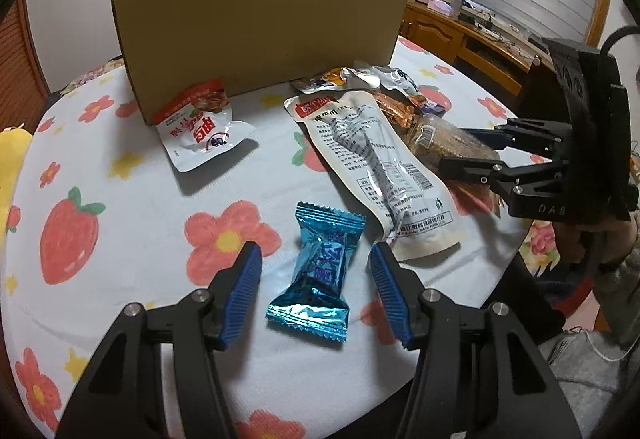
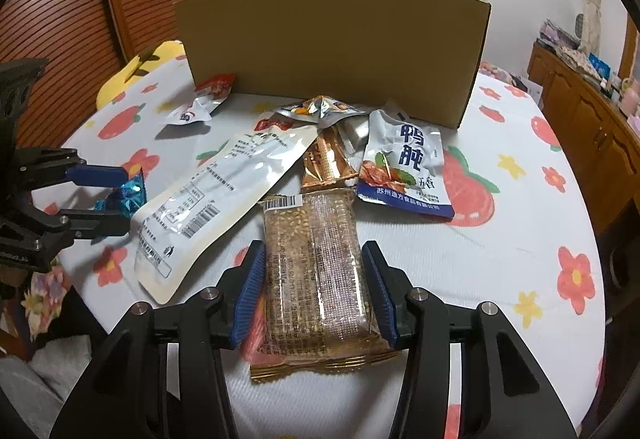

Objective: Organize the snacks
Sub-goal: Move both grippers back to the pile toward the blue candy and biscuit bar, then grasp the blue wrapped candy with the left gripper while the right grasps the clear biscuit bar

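- Left gripper [image 1: 314,281] low over the table, fingers spread wide, and the blue candy [image 1: 316,275] lies flat on the cloth right between them, neither pad touching it.
- From the right wrist view that same candy [image 2: 126,195] shows as a glint of blue foil between the left gripper's [image 2: 114,199] two fingers, far left.
- Right gripper [image 2: 314,291] is also spread, one blue pad on each long side of the sesame bar [image 2: 320,275]; the pads sit just beside the clear wrapper, and whether they press it I cannot tell.
- In the left view the right gripper [image 1: 476,151] reaches in from the right edge with the sesame bar [image 1: 448,137] between its fingers.
- Just beyond the candy, the long white packet [image 1: 376,167] lies slantwise, printed back up, its near end overlapping the bar's left corner.
- Behind the bar, an orange wrapper [image 2: 326,161] pokes out from under the white packet, and the white-and-blue pouch [image 2: 406,167] leans just to its right.
- Farther back, a crumpled silver packet [image 2: 320,109] tops the pile.
- Off to the left, apart from the pile, a red-and-white pouch [image 1: 200,123] rests against the cardboard box [image 1: 260,35].
- The box stands upright at the far side of the flower-and-strawberry tablecloth [image 1: 132,175].
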The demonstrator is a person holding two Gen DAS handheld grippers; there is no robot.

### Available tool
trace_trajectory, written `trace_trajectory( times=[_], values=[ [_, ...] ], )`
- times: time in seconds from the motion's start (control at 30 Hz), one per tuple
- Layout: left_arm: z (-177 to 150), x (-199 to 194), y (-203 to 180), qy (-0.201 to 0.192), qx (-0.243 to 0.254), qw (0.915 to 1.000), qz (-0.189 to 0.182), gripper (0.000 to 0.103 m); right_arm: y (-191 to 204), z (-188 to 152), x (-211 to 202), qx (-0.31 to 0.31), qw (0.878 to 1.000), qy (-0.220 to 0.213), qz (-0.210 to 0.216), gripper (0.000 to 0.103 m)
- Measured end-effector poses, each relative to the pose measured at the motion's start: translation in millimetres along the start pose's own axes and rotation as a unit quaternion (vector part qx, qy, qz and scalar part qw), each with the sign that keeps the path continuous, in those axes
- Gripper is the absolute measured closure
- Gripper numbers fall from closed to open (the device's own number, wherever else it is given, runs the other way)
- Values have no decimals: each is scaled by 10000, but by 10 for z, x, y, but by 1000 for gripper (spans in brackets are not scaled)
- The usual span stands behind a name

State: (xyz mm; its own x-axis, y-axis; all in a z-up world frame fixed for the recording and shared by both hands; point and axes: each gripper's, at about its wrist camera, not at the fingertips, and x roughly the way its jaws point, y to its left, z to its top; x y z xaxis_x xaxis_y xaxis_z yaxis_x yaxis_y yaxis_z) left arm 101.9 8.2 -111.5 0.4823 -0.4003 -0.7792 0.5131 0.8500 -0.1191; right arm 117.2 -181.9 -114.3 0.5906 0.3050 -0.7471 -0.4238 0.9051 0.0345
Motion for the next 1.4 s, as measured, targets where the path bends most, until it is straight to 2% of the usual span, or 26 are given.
trace_trajectory(
  times=[0.07,0.1,0.13,0.2,0.63,0.87,1.13,1.4],
  values=[
    [-7,-12,3,-14,-14,10000,13,49,-2,-5,-7,-19,10000,11,9,56],
    [-8,-20,0,-26,-19,10000,-1,58,-2,-3,-11,-35,10000,20,16,57],
    [-11,-26,-2,-32,-21,10000,-9,72,-1,-1,-14,-50,10000,26,24,58],
    [-9,-28,-2,-28,-34,10000,-69,82,-1,-3,-22,-78,10000,35,37,58],
    [23,-180,191,-392,-557,9977,-24,83,-28,-57,-129,59,9996,-19,276,61],
    [60,-281,287,-663,-740,9950,71,83,-11,17,-334,71,9990,-312,303,61],
    [83,-331,342,-812,-812,9933,103,83,-77,91,-521,179,9975,-638,250,61],
    [177,-299,291,-913,-789,9927,78,83,-215,29,-573,242,9977,-618,116,61]
  ],
)
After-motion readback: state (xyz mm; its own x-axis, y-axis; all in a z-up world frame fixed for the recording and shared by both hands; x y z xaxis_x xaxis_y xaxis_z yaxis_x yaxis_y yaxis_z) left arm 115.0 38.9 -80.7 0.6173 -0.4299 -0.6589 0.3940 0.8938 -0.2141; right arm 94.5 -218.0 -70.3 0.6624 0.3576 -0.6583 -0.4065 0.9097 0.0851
